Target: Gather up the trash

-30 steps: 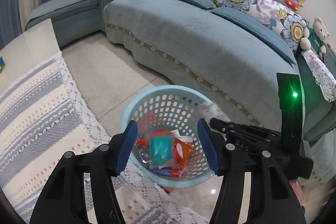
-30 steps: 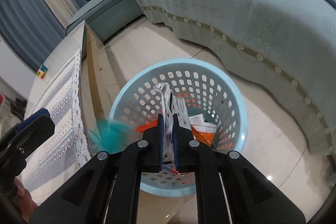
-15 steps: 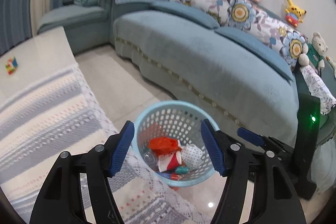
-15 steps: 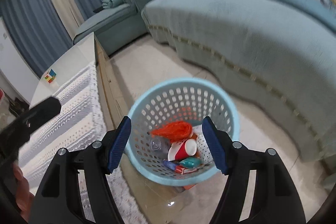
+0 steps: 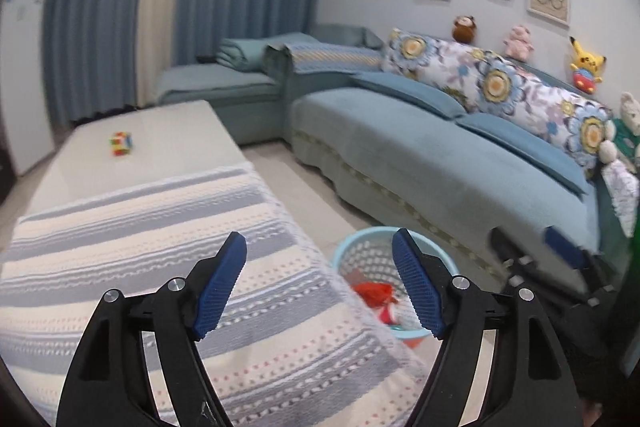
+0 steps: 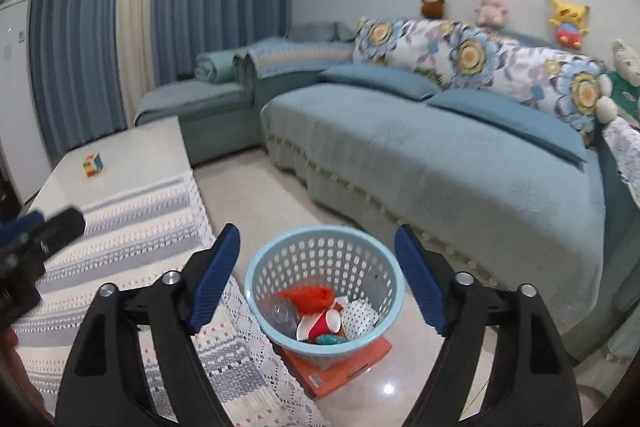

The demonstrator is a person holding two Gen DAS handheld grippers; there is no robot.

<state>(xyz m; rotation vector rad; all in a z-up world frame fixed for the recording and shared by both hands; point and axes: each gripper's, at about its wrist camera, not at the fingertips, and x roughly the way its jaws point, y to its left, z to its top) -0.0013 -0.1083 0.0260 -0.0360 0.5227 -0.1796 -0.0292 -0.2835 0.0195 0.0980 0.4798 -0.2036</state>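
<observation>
A light blue perforated basket (image 6: pixel 362 247) stands on the floor between the table and the sofa; it also shows in the left wrist view (image 5: pixel 362 245). It holds trash: an orange bag (image 6: pixel 308 297), a red paper cup (image 6: pixel 322 325), a clear bottle and a dotted white wrapper. My right gripper (image 6: pixel 318 277) is open and empty, raised above and in front of the basket. My left gripper (image 5: pixel 318 285) is open and empty, above the table's striped cloth (image 5: pixel 132 251). The right gripper's blue tip shows in the left wrist view (image 5: pixel 564 253).
A low white table (image 5: pixel 160 143) carries a colourful cube (image 5: pixel 121 143). A teal sofa (image 6: pixel 460 163) with floral cushions and plush toys runs along the right. An orange flat box (image 6: pixel 348 363) lies under the basket. Blue curtains hang behind.
My right gripper opened and let go of the white wrapper, which now lies in the basket. Both grippers rose and pulled back from the basket; the left swung over the table.
</observation>
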